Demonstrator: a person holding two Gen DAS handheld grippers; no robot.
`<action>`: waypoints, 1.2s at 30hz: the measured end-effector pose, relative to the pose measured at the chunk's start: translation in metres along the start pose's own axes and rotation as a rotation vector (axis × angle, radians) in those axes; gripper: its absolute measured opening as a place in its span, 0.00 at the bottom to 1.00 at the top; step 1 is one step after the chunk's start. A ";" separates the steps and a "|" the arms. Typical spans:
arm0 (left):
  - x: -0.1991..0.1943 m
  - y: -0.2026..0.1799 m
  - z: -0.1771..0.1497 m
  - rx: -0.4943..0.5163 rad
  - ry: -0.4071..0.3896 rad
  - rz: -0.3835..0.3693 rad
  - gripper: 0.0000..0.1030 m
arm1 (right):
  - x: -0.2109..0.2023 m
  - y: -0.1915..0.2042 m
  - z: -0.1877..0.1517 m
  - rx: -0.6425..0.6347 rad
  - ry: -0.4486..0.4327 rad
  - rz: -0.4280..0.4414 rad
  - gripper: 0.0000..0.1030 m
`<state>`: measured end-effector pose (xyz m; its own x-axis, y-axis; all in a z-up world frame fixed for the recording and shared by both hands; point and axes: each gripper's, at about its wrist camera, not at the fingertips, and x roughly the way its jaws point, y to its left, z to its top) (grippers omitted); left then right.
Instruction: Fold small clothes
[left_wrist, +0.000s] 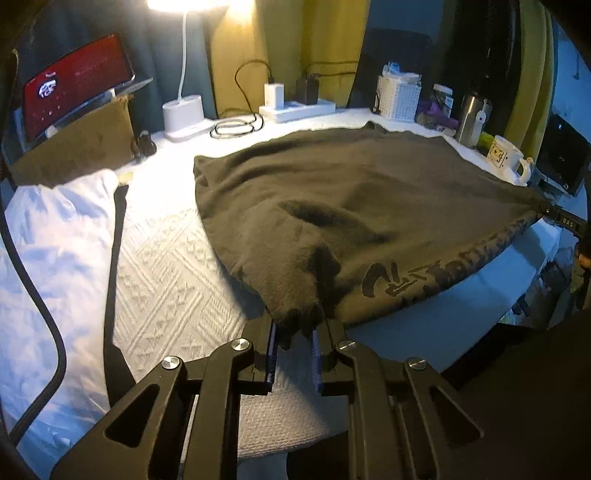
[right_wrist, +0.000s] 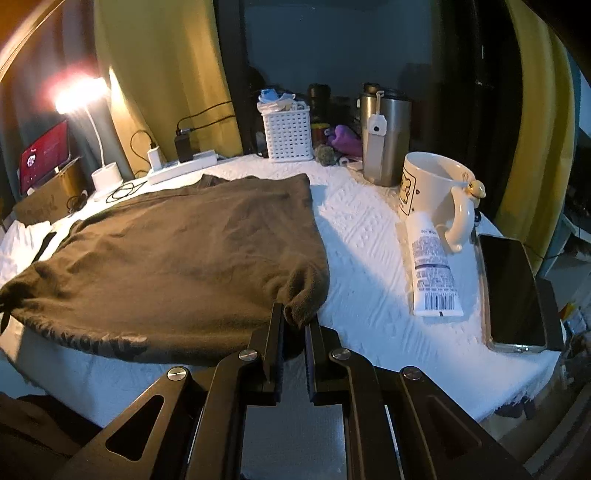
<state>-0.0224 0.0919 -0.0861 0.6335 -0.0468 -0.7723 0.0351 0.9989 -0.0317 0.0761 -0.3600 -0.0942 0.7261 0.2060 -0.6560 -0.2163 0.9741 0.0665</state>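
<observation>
Left claw (left_wrist: 293, 338) is nearly closed, pinching the near-left corner of the dark brown shirt (left_wrist: 332, 199) at the tabletop's near edge; right claw (right_wrist: 294, 325) likewise nearly closed on the shirt's near-right corner, cloth bunched btwn its pads. Shirt lies spread flat across the middle of the white textured tabletop (right_wrist: 369, 266), printed hem along the near edge, collar toward the far edge. Step in hand looks like the first fold: both near corners gripped, ready to lift. Next move prob calls for raising both corners together & carrying them evenly toward the far edge w/o letting cloth slip or skew. Around it, left to right: red-screen tablet (left_wrist: 74, 85) at far-left corner, lamp base (left_wrist: 183, 116), power strip w/ chargers (left_wrist: 295, 109), white basket (right_wrist: 286, 134), steel tumbler (right_wrist: 386, 142), mug (right_wrist: 432, 188), lotion tube (right_wrist: 432, 273) & phone (right_wrist: 513, 291) near the right edge. Lamp base, strip & cables sit close to the collar, so a long fold could nudge them.
</observation>
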 end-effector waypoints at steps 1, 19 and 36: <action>0.004 0.001 -0.002 -0.008 0.012 -0.002 0.13 | 0.002 0.000 -0.003 -0.001 0.011 -0.001 0.09; 0.027 0.016 -0.026 -0.075 0.088 -0.043 0.19 | 0.031 -0.007 -0.028 -0.014 0.101 -0.021 0.09; 0.000 0.062 -0.032 -0.218 0.029 0.027 0.44 | 0.005 -0.030 -0.014 -0.009 0.116 -0.208 0.19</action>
<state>-0.0451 0.1541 -0.1090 0.6090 -0.0226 -0.7928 -0.1518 0.9778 -0.1445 0.0776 -0.3899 -0.1099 0.6761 -0.0121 -0.7367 -0.0760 0.9934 -0.0860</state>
